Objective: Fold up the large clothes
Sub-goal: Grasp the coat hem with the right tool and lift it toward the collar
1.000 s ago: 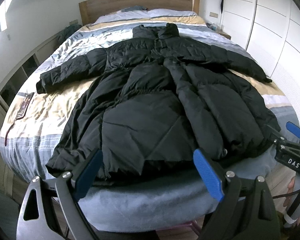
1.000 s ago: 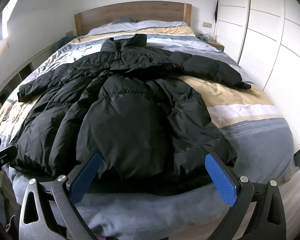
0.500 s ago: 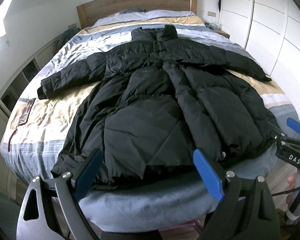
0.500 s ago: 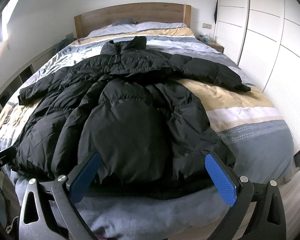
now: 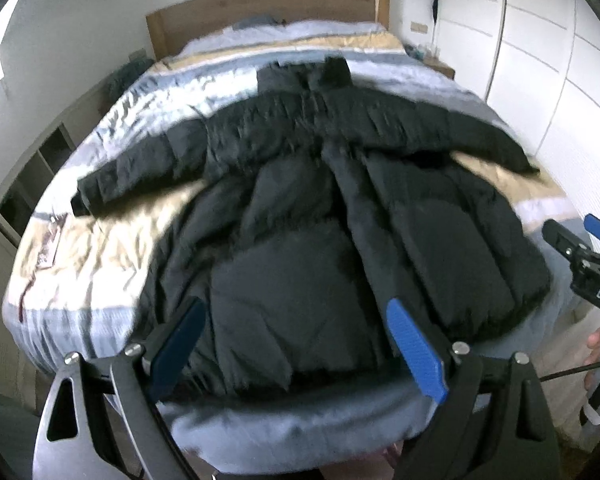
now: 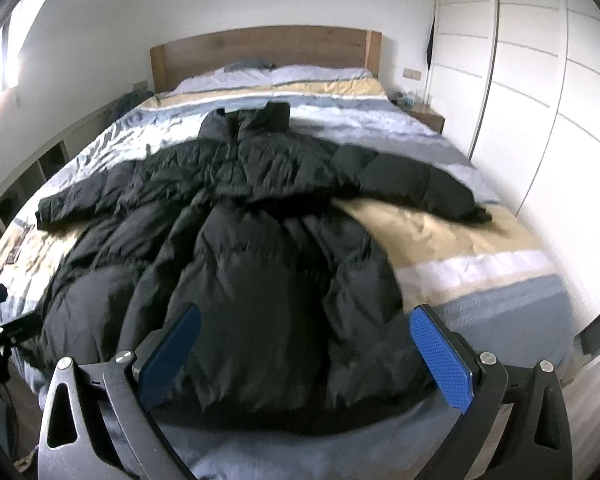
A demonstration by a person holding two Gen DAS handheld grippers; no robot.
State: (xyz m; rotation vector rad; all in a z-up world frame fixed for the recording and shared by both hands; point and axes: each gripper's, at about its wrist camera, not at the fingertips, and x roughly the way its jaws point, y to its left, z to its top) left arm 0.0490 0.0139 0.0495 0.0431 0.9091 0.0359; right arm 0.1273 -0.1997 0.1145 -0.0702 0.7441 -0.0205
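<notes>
Black puffer coat (image 5: 308,240) on a grey, white and yellow striped duvet (image 6: 460,248).

We count one black coat (image 5: 300,216), one bed (image 5: 100,248), two tongs (image 5: 296,344) (image 6: 304,356), and one headboard (image 6: 260,56).

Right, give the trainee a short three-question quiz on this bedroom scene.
1. True or false: the black puffer coat lies spread flat on the striped bed cover, both sleeves stretched out sideways.
2. Which end of the coat is nearest the wooden headboard? A) hem B) collar C) a cuff
3. Fill in: the left gripper and the right gripper both have their blue-padded fingers ____, holding nothing.

Key: 1 true; 2 B; 3 open
</notes>
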